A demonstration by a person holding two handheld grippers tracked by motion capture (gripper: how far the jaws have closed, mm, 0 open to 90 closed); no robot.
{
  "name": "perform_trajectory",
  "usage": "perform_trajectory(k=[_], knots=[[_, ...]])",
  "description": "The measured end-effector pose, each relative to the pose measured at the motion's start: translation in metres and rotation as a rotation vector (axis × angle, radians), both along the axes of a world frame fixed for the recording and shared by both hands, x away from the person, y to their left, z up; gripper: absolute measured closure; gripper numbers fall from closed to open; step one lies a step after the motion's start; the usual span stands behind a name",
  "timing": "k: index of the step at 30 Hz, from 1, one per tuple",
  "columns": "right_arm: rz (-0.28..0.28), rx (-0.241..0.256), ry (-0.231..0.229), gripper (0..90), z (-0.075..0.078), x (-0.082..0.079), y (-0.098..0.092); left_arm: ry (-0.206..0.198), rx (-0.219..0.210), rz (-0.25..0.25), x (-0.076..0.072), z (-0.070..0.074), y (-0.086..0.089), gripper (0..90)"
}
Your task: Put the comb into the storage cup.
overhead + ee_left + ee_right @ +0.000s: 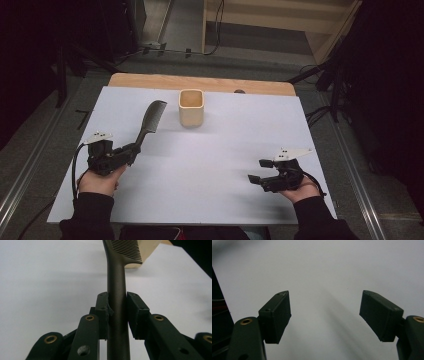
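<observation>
— Left tongs (134, 148) first: what have they got?

— Their jaws are clamped on the handle of a dark comb (151, 118). In the left gripper view the handle runs straight up between the two black pads (102, 312), pressed from both sides, and the teeth of the comb (126, 250) begin above the grip.

— Where does the comb sit over the desk?

— Over the left half of the white desk (210, 170). The handle end is at the tongs and the toothed end points away from the person, slanting up and to the right toward a small pale cup (191, 107). The tip of the comb is near the cup but apart from it. I cannot tell whether the comb touches the desk.

— And the cup itself?

— It stands upright near the far middle of the desk, squarish with rounded corners, open at the top. In the left gripper view a pale edge of it (147, 255) shows behind the teeth.

— Right tongs?

— Right tongs (259, 170) are spread wide with nothing between them. They are low over the right near part of the desk, pointing left, well apart from the comb and the cup. The right gripper view shows both pads (277, 315) far apart over bare white surface.

— The hands?

— Each holds its tool from the near edge, dark sleeves at the bottom.
</observation>
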State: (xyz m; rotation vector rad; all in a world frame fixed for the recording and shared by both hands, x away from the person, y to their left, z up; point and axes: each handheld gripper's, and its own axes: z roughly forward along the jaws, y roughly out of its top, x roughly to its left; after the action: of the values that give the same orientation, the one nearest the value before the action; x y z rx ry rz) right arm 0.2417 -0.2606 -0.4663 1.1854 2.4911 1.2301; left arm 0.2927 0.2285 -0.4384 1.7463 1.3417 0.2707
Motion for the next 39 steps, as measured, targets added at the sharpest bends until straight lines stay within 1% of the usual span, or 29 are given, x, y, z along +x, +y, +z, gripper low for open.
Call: perform_trajectory(k=[1, 4, 7, 9, 12, 14, 16, 21, 23, 27, 29, 33, 34, 37, 39], knots=[[0.001, -0.001, 0.0, 23.1, 0.0, 0.0, 0.0, -0.001, -0.015, -0.002, 0.001, 0.0, -0.001, 73.0], [0.001, -0.001, 0.002, 23.1, 0.0, -0.001, 0.002, -0.006, -0.026, 0.004, 0.005, 0.0, -0.004, 73.0], [0.004, 0.0, -0.005, 23.1, 0.001, -0.002, 0.003, -0.024, -0.031, 0.014, 0.007, 0.001, -0.008, 73.0], [-0.002, 0.01, 0.005, 23.0, 0.002, -0.002, 0.004, -0.042, -0.027, 0.02, 0.008, 0.002, -0.012, 73.0], [-0.007, 0.021, 0.007, 22.8, 0.002, -0.003, 0.007, -0.061, -0.025, 0.026, 0.008, 0.003, -0.016, 73.0], [-0.011, 0.043, 0.012, 22.5, 0.003, -0.003, 0.01, -0.071, -0.029, 0.03, 0.009, 0.004, -0.019, 73.0], [-0.011, 0.05, 0.005, 22.3, 0.005, -0.004, 0.012, -0.08, -0.028, 0.034, 0.01, 0.004, -0.022, 73.0], [-0.042, 0.069, 0.003, 22.1, 0.009, -0.005, 0.015, -0.118, -0.027, 0.047, 0.012, 0.005, -0.027, 73.0], [-0.049, 0.075, 0.002, 22.0, 0.011, -0.006, 0.018, -0.119, -0.031, 0.046, 0.013, 0.005, -0.03, 73.0], [-0.062, 0.076, 0.001, 22.0, 0.015, -0.006, 0.023, -0.138, -0.038, 0.057, 0.015, 0.004, -0.037, 73.0], [-0.07, 0.076, -0.001, 21.9, 0.017, -0.006, 0.026, -0.155, -0.039, 0.069, 0.015, 0.004, -0.039, 73.0], [-0.091, 0.082, -0.007, 22.0, 0.021, -0.006, 0.032, -0.193, -0.027, 0.09, 0.014, 0.003, -0.045, 73.0], [-0.093, 0.081, -0.014, 22.0, 0.022, -0.005, 0.033, -0.199, -0.029, 0.093, 0.014, 0.002, -0.046, 73.0], [-0.111, 0.091, -0.014, 22.0, 0.025, -0.005, 0.037, -0.207, -0.04, 0.107, 0.014, -0.001, -0.05, 72.9], [-0.122, 0.094, -0.019, 21.9, 0.027, -0.004, 0.04, -0.211, -0.046, 0.104, 0.013, -0.003, -0.052, 73.0]])
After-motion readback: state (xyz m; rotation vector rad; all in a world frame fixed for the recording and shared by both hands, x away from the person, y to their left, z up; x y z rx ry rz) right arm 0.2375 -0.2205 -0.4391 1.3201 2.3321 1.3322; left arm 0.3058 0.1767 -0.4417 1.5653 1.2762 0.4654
